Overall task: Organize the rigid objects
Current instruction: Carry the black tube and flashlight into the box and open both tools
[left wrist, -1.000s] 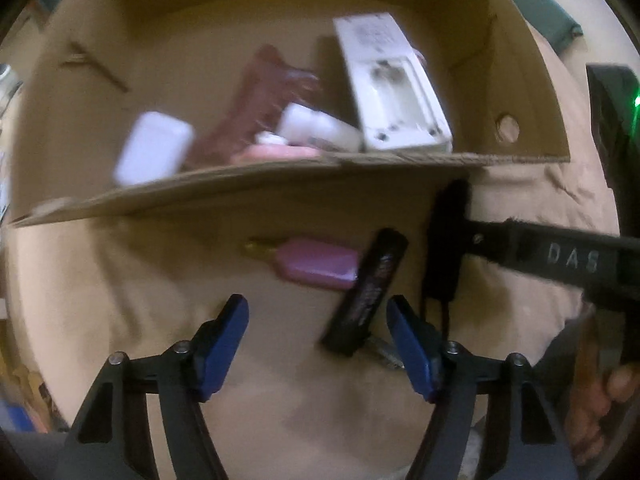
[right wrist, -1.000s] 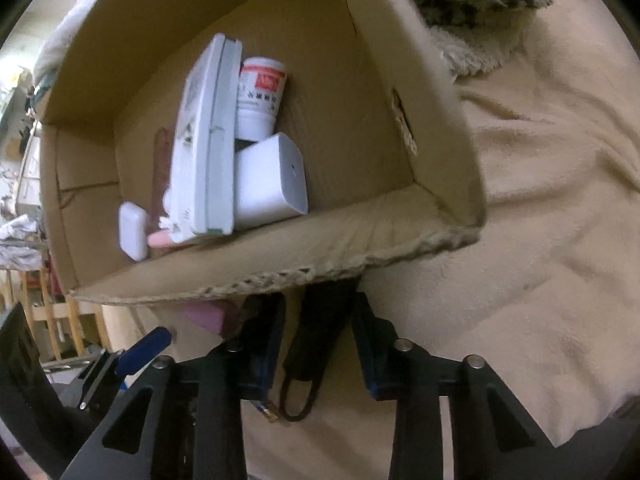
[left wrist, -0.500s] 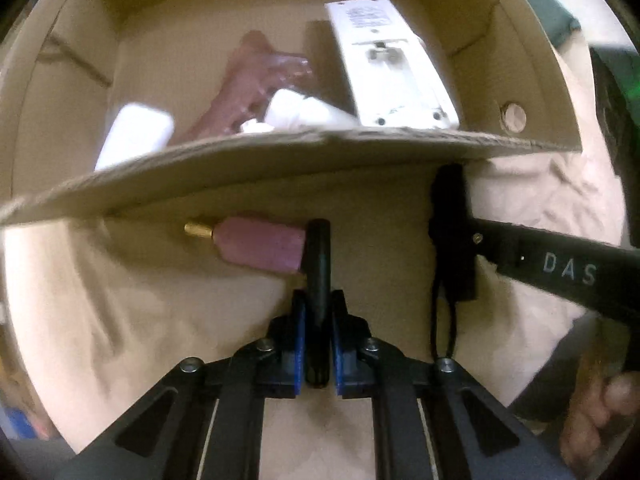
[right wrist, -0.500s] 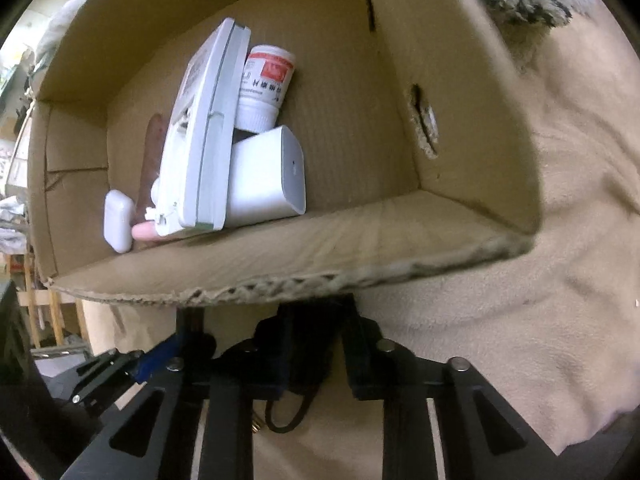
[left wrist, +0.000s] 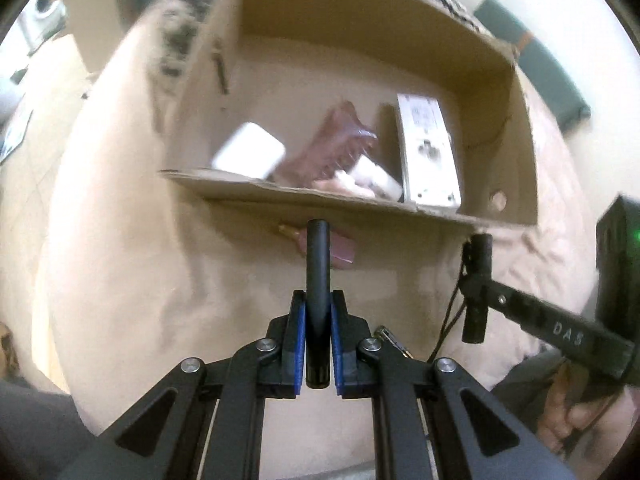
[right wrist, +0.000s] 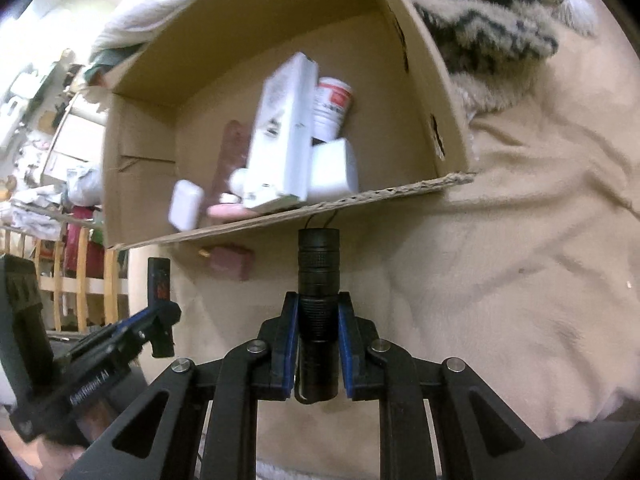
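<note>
My left gripper [left wrist: 318, 308] is shut on a slim black tube [left wrist: 318, 264], held up off the beige blanket with its tip toward the cardboard box [left wrist: 320, 197]. Just behind the tube, a pink bottle [left wrist: 345, 249] lies on the blanket against the box's front wall. My right gripper [right wrist: 319, 314] is shut on a black flashlight [right wrist: 319, 276], also lifted, its cord trailing. Each gripper shows in the other's view: the right gripper [left wrist: 476, 292] at the right edge and the left gripper [right wrist: 160, 312] at the lower left. The box holds a white remote [left wrist: 428, 152], a white case [left wrist: 248, 152] and a maroon object [left wrist: 332, 144].
A red-labelled white bottle [right wrist: 332, 108] and a white cube [right wrist: 332, 172] also sit in the box. A small metal piece [left wrist: 392, 338] lies on the blanket near my left fingers. A fuzzy patterned throw [right wrist: 500, 12] lies behind the box. A wooden rail [right wrist: 80, 272] stands at the left.
The left jaws closed on the black tube that lay on the blanket. Both grippers then rose with their objects, so more of the box interior shows.
</note>
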Motion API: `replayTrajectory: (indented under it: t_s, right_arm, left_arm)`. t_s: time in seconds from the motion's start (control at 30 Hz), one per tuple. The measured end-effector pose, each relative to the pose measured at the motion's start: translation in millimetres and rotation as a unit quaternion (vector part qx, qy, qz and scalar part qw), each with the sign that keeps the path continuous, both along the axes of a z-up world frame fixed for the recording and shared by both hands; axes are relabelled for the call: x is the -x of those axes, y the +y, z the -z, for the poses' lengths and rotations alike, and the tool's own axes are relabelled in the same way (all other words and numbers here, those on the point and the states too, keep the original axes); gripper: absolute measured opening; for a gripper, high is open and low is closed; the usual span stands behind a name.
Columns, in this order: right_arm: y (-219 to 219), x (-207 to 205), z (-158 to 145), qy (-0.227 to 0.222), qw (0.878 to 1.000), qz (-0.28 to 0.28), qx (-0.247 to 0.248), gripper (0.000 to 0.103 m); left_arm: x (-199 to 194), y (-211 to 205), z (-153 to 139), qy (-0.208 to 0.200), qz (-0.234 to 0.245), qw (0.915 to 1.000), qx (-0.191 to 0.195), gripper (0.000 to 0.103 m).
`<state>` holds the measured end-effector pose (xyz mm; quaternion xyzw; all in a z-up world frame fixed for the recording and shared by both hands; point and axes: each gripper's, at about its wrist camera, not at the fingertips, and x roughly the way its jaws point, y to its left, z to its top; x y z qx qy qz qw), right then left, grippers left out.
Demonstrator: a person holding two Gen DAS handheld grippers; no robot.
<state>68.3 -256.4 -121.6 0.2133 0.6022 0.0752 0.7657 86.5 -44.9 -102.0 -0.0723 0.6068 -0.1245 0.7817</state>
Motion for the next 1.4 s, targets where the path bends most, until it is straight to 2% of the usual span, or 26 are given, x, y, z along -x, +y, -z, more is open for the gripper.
replayTrajectory:
  t_s: [0.17, 0.3, 0.47, 0.53, 0.83, 0.97, 1.13, 1.27, 1.4]
  right_arm:
    - [8, 10, -25, -0.050, 0.998, -0.021, 0.011, 0.020]
    - [7, 15, -41, -0.088, 0.995, -0.035, 0.008, 0.020]
    - [9, 17, -70, -0.157, 0.987, -0.037, -0.010, 0.020]
    - [10, 17, -77, -0.176, 0.984, -0.037, -0.015, 0.020]
    - [2, -2, -109, -0.206, 0.978, -0.022, -0.035, 0.020]
    - [-4, -16, -130, -0.230, 0.972, -0.016, -0.034, 0.020]
    - [-15, -34, -152, -0.257, 0.966, -0.006, -0.016, 0.020]
    - [-23, -47, -143, -0.249, 0.968, 0.006, 0.001, 0.020]
    - [-26, -59, -113, -0.222, 0.975, 0.012, 0.011, 0.020]
  left_arm:
    - [10, 19, -21, -0.036, -0.009, 0.9992, -0.014, 0.010]
    - [14, 29, -23, -0.047, -0.014, 0.9987, -0.015, 0.010]
    - [19, 11, -22, -0.070, -0.010, 0.9963, -0.049, 0.010]
    - [19, 10, -26, -0.077, -0.011, 0.9958, -0.049, 0.010]
    - [8, 4, -79, -0.127, -0.017, 0.9910, -0.037, 0.010]
    - [-12, -1, -102, -0.152, -0.014, 0.9875, -0.039, 0.010]
    - [-40, -3, -118, -0.167, -0.013, 0.9851, -0.038, 0.010]
    - [-61, -7, -117, -0.174, -0.014, 0.9835, -0.047, 0.010]
    - [-77, -13, -91, -0.161, -0.008, 0.9856, -0.050, 0.010]
